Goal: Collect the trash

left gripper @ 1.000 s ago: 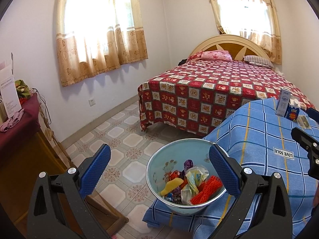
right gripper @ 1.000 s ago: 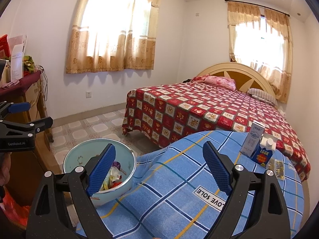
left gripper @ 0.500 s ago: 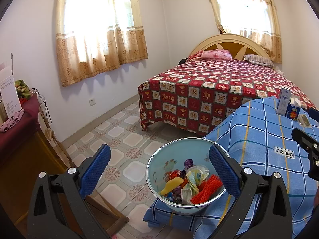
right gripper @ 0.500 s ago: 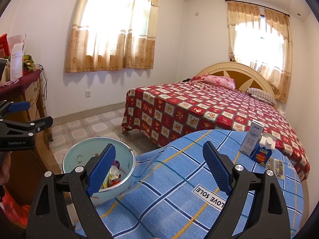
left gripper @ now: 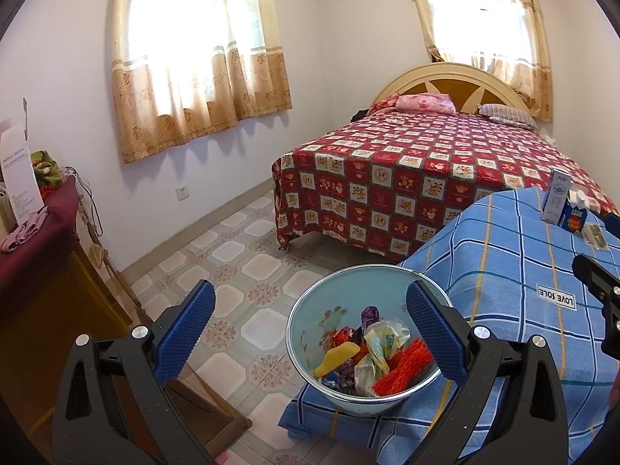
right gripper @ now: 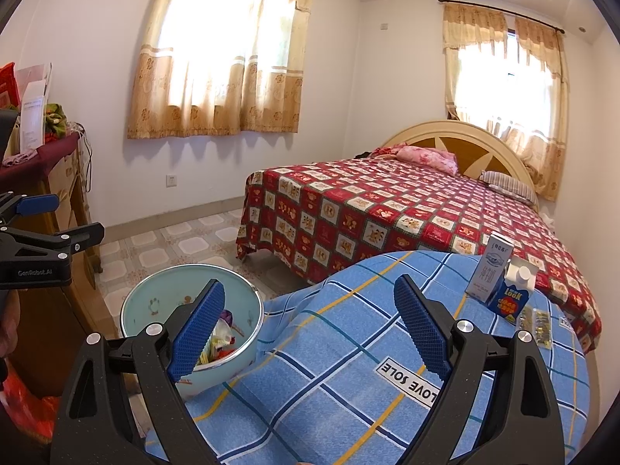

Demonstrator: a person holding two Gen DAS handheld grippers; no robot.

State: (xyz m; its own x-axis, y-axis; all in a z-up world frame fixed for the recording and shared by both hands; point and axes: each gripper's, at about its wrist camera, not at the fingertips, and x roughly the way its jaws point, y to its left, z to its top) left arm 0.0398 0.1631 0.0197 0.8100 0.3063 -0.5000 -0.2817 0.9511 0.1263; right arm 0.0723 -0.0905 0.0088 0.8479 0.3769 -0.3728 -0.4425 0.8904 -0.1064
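A pale blue bin stands on the floor against the blue checked cloth. It holds wrappers: a yellow piece, a crumpled clear bag and a red mesh. My left gripper is open just above the bin, nothing between its blue pads. My right gripper is open above the cloth, nothing in it. At the cloth's far end stand a white carton, a blue carton and small packets.
A bed with a red patterned cover fills the back right. A wooden cabinet with papers and cloth stands at the left. Patterned floor tiles lie between them. The left gripper shows at the right wrist view's left edge.
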